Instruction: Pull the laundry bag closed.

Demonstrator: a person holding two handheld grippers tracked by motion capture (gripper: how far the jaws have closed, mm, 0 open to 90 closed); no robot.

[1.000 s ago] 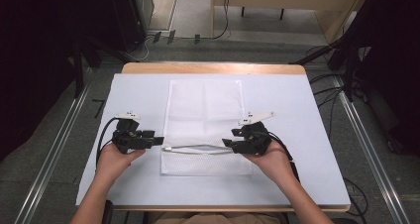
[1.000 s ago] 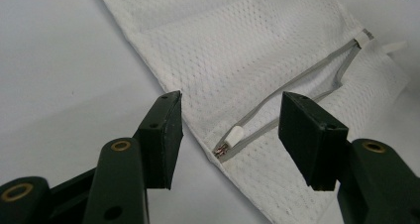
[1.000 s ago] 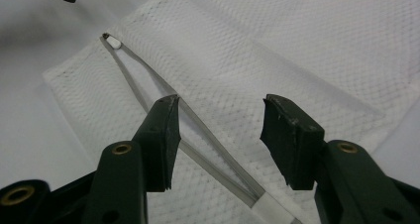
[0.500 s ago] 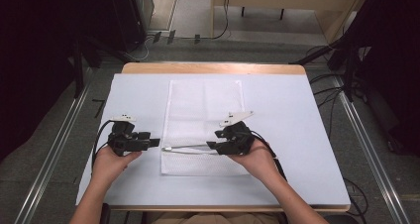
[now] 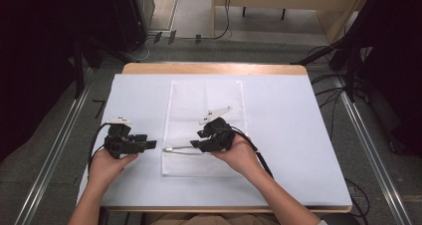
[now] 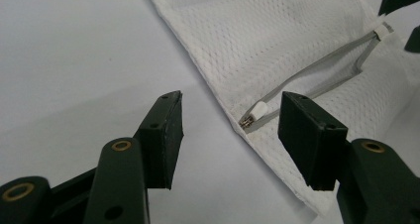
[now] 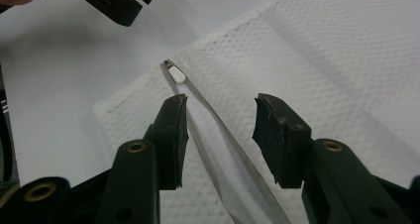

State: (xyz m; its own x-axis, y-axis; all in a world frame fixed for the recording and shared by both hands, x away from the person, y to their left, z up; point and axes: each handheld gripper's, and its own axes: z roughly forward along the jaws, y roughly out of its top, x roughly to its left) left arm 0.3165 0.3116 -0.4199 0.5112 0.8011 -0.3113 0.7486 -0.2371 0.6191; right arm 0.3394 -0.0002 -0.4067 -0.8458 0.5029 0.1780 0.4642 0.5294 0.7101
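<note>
White mesh makes up the one zippered bag (image 5: 204,128) lying flat mid-tabletop (image 5: 288,135), where two grippers, left gripper (image 5: 148,144) beside its edge and right gripper (image 5: 195,145) over it, both hold their fingers spread and empty, while the gripper views reveal the zipper pull (image 6: 253,113) and parted zipper (image 7: 218,130).

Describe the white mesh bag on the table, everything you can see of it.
The white mesh bag is a flat rectangle of fine honeycomb-weave fabric, lying long side away from the person on the white table cover. A grey zipper runs across near its close end and gapes open; its white pull sits at the bag's left edge, ahead of the open left gripper. The open right gripper hovers over the zipper. Neither visibly grips it.
</note>
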